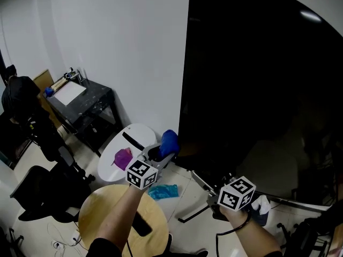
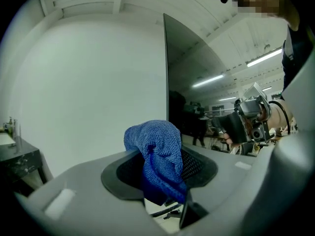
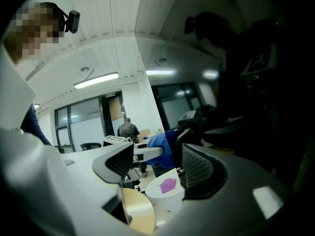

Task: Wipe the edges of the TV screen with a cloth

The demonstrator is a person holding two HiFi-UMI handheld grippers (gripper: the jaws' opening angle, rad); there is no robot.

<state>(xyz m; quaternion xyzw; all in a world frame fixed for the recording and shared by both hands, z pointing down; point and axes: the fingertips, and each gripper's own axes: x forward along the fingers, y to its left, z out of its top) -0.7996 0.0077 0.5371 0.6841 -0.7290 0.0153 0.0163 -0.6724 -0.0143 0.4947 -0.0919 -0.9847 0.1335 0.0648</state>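
Slippage worries me first: my left claw (image 2: 160,170) is pressed together on the blue cloth (image 2: 155,141), pinching only a fold, so the wad stands up loose above the jaws. I judge that dragging it could pull it free or roll it aside and let hard plastic scrape the glass. The cloth sits just beside the left edge of the TV screen (image 1: 257,90), not clearly touching it; if I aim badly I rub the white wall (image 1: 118,42) instead. Further right, my right claw (image 3: 156,165) is spread, with nothing between its jaws, low before the dark panel, and a careless swing there could knock or rock the set. For room, the black bench (image 1: 88,98) stands well away at far left. The round white bench (image 1: 112,167) with its purple scrap (image 1: 122,157) lies close under my left arm, so downward strokes are cramped. The wall beside the vertical edge is bare upward, which gives free travel. On the floor a teal rag (image 1: 162,191) and a stand leg (image 1: 199,182) crowd the bottom edge.
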